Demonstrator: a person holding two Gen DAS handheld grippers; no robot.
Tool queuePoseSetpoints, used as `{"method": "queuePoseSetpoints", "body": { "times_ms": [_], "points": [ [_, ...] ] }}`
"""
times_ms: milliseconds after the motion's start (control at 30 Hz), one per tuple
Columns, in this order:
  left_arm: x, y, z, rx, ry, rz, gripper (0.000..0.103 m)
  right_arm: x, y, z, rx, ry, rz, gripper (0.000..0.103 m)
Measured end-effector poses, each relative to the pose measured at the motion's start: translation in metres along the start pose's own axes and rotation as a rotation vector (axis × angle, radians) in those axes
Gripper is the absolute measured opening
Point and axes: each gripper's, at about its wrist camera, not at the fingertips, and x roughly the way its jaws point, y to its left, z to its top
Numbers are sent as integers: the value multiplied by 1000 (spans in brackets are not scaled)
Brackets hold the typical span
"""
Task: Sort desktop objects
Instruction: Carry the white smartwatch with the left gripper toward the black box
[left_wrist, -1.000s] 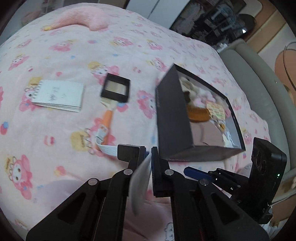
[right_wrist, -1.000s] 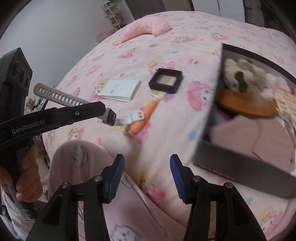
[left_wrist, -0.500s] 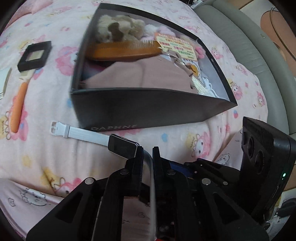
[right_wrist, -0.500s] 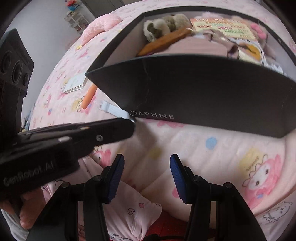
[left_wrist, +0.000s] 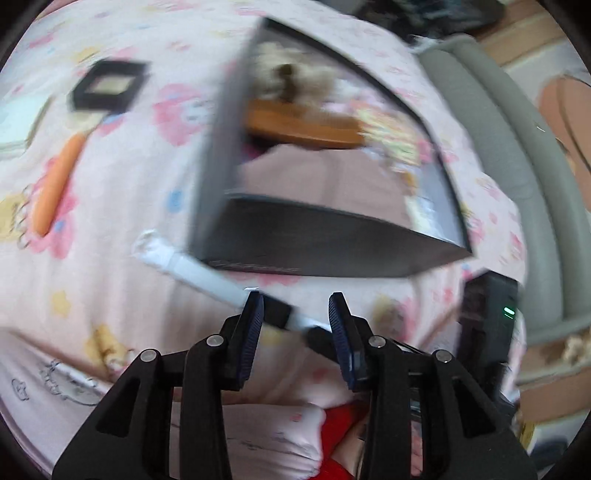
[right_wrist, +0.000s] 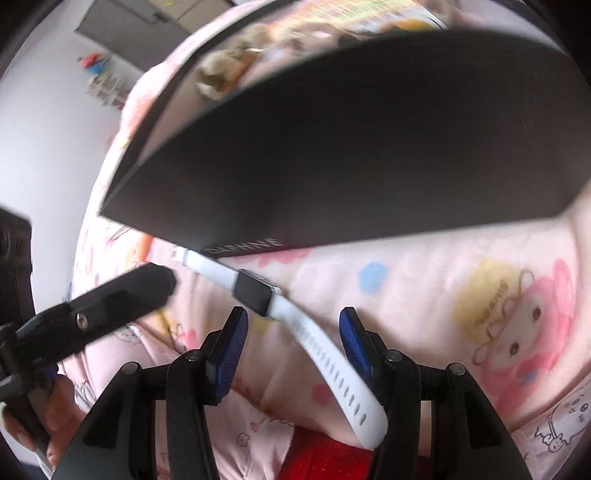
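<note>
Diagonally, watch (right_wrist: 255, 293) (white strap) lies flat before black box (right_wrist: 362, 147).

One white watch (right_wrist: 255, 293), one black box (left_wrist: 314, 240), one orange-handled brush (left_wrist: 55, 184), one small black case (left_wrist: 107, 86), one notepad (left_wrist: 18, 122).

Pink cartoon-print blanket (left_wrist: 122, 206) fills the near ground; grey padded bed edge (left_wrist: 517, 155) curves far right, white wall (right_wrist: 48, 110) at left.
</note>
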Motion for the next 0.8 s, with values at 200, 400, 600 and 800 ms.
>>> {"method": "queuePoseSetpoints", "body": {
  "times_ms": [200, 400, 600, 800],
  "points": [
    [27, 27, -1, -125, 60, 82, 36, -3, -6, -7, 61, -1, -6, 48],
    [31, 45, 7, -235, 21, 37, 37, -8, -10, -23, 99, 38, 25, 48],
    [34, 47, 6, -245, -3, 22, 23, 9, -14, -25, 165, 67, 42, 48],
    [24, 40, -5, -190, -3, -14, 6, -4, -21, -25, 227, -107, -8, 48]
  ]
}}
